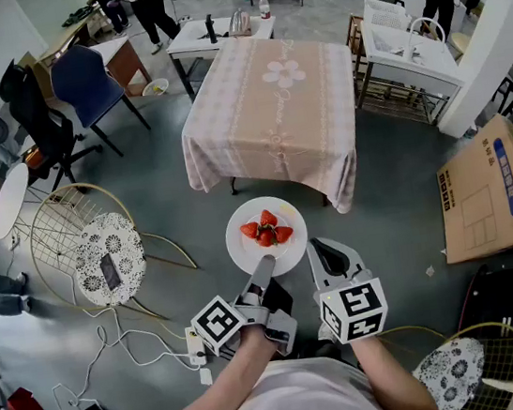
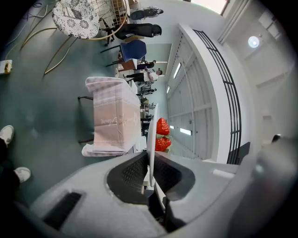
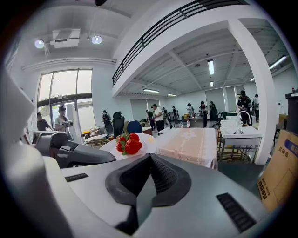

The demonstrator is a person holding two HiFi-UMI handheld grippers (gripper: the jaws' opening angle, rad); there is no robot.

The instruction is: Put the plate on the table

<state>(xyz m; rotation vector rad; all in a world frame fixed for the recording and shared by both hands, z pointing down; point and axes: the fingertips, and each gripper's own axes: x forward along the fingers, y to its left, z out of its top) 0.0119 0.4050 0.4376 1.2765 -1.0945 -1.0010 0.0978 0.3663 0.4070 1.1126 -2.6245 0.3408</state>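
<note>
1. The plate is in the air over grey floor, short of the near edge of the table, which lies at 12 o'clock from it. The cloth hangs down that edge.
2. The left gripper has its fingers clamped on the plate's 6 o'clock rim. In the left gripper view the rim stands edge-on between the pads.
3. The right gripper is just beside the plate at 4 o'clock, its fingers together on nothing.
4. There is open floor between the plate and the table.
5. A wire chair stands at 9 o'clock, well apart, and a cardboard box at 3 o'clock, further off.
6. Count: one plate; about four strawberries heaped on it, overlapping; one covered table; two grippers.
</note>
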